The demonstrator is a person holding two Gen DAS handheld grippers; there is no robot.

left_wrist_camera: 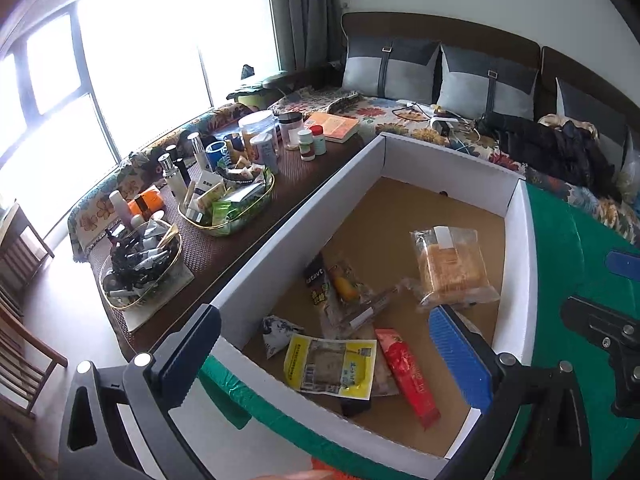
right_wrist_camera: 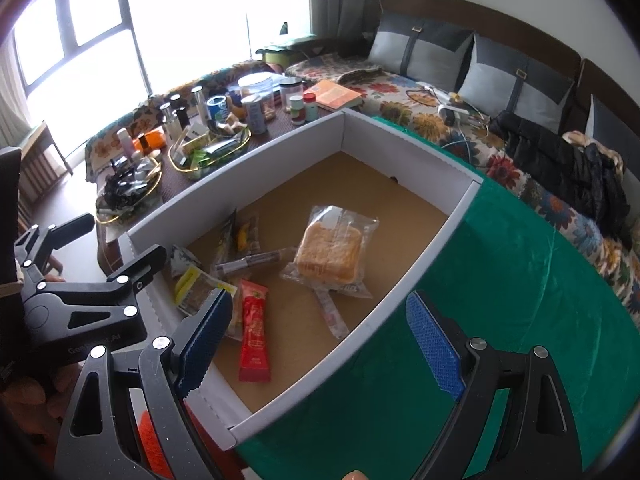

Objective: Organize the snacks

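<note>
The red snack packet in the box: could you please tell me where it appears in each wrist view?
Left wrist view: the red snack packet lies low and right of centre, beside the yellow packet.
Right wrist view: it lies low and left of centre, near the box's near wall.
Shared landmark: the wrapped bread further back in the box.

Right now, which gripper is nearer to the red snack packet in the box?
Left. The left gripper hangs over the box with the red snack packet between its open jaws. The right gripper straddles the box's right wall, the packet beside its left finger.
</note>
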